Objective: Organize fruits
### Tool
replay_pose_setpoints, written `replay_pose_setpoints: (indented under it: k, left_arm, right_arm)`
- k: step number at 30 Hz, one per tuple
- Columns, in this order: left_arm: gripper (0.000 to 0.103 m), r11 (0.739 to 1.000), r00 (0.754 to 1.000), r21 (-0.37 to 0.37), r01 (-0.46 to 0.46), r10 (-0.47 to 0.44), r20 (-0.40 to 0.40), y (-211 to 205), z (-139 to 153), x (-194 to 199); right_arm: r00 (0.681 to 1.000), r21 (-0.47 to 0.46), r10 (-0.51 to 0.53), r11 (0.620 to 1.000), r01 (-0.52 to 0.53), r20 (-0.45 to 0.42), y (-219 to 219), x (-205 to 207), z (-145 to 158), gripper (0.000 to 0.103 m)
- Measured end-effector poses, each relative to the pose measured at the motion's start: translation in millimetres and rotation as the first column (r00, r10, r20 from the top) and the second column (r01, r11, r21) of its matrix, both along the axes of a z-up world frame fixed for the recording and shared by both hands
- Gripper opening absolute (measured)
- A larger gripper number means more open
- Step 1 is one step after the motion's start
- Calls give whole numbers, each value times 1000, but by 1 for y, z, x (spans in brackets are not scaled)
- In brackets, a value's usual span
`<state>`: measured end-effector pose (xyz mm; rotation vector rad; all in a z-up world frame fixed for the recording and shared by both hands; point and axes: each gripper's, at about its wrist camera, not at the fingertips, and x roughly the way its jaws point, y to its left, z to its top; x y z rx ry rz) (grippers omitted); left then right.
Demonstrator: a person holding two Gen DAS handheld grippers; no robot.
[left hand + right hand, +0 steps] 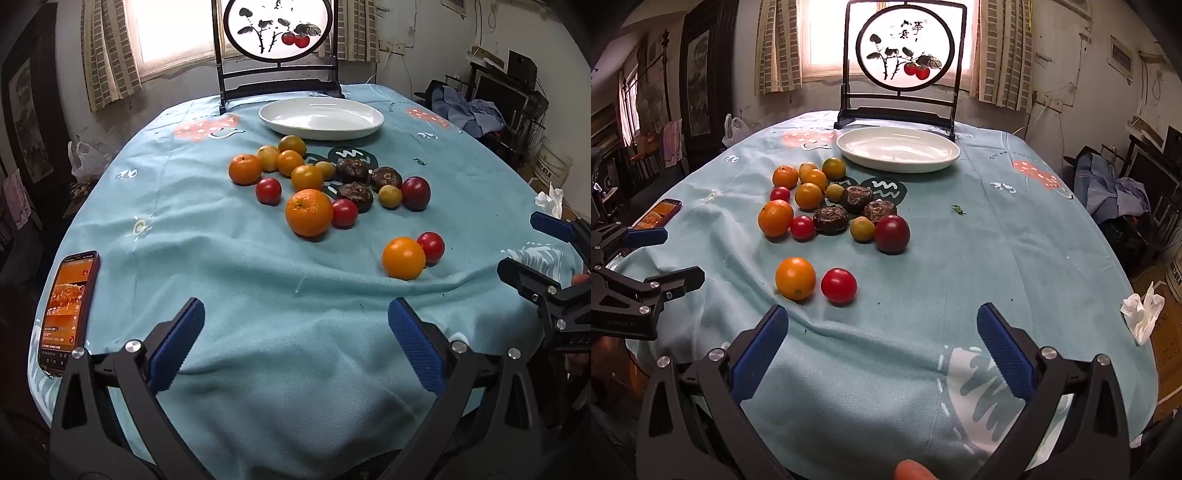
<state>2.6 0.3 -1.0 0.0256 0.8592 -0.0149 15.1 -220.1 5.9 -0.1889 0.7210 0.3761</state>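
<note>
While the fruits (827, 206) are clustered mid-bench on the blue cloth (979, 258), just before the empty white plate (897, 149), an orange (795, 278) and tomato (839, 285) are set nearer. Both the left hand-held gripper (295, 343) and right hand-held gripper (882, 347) are spread wide, nothing being held.

Pretty clearly somebody's lived-in home, looks like a dining or living room. The counter (997, 258) is a round one under a soft light-blue printed cloth, with a white oval dish (897, 149) and loose fruit on it. Behind that stands a dark wooden table screen (903, 66) with a round painted panel of red fruit and brush lettering. Brick-pattern curtains (777, 48) flank a bright window (166, 29), the wall plaster (1060, 66) is stained and peeling, and wires run to a socket. A heap of clothes (1108, 188) sits off to the right, a plastic bag (86, 158) on the left, and a phone (68, 310) lies by the edge.
</note>
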Motion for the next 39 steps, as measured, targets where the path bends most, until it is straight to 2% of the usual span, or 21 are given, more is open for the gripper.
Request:
replay_pose_setpoints:
  k: [2,8,10,24,26,39]
  left_arm:
    - [101,1000,1000,5,-5,5,16,0,1,0]
    - [101,1000,1000,6,-5,5,-2,1,-1,8]
    - [101,1000,1000,6,-2,2,18,0,-3,-2]
    - [101,1000,1000,16,-5,5,13,1,-5,-1]
    - [101,1000,1000,15,-5,5,14,0,-4,-1]
    - [101,1000,1000,21,-5,5,14,0,-4,0]
  right_arm:
    - [1000,-1,0,1000,0,-3,0,0,0,102]
    - [1000,1,-1,1000,1,-3,-2,0,2,102]
    - [1000,1,0,1000,0,-5,-2,0,3,102]
    - [1000,1,0,1000,0,-9,-1,1,7,102]
    - [1000,0,0,1000,0,-8,0,2,-1,102]
    - [1000,-1,0,1000,0,-13,2,2,-4,102]
